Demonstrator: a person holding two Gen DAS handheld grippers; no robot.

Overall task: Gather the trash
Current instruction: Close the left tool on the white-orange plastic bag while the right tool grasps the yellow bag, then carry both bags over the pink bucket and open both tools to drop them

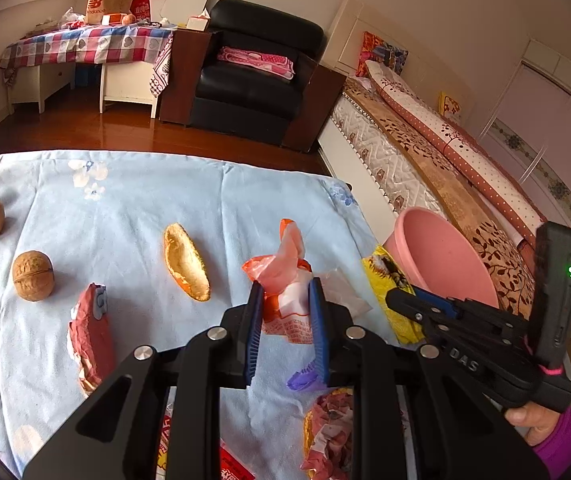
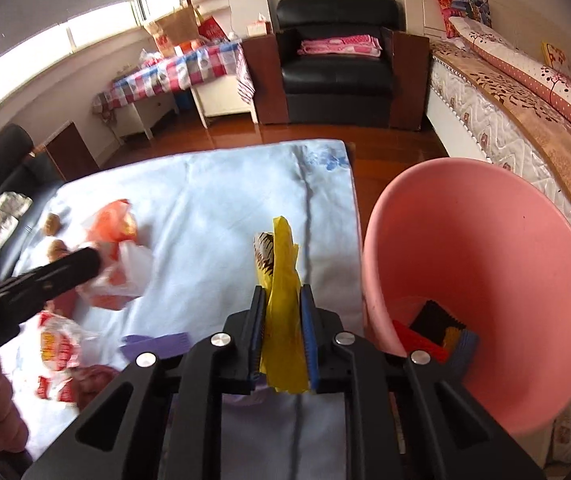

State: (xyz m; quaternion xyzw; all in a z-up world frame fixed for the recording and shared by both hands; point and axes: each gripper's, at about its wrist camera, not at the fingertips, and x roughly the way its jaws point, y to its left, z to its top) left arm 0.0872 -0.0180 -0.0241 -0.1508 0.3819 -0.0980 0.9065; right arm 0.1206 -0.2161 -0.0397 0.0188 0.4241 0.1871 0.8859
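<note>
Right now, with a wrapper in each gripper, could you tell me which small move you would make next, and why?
I would probably swing the right gripper a little to its right, over the pink bin, then open it. It is shut on the yellow wrapper, and the bin's mouth sits just beside it with other trash already inside. The left gripper, shut on the orange wrapper, is farther from the bin.

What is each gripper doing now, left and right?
Left gripper: closed on the orange-and-white wrapper.
Right gripper: closed on the yellow wrapper.
</note>
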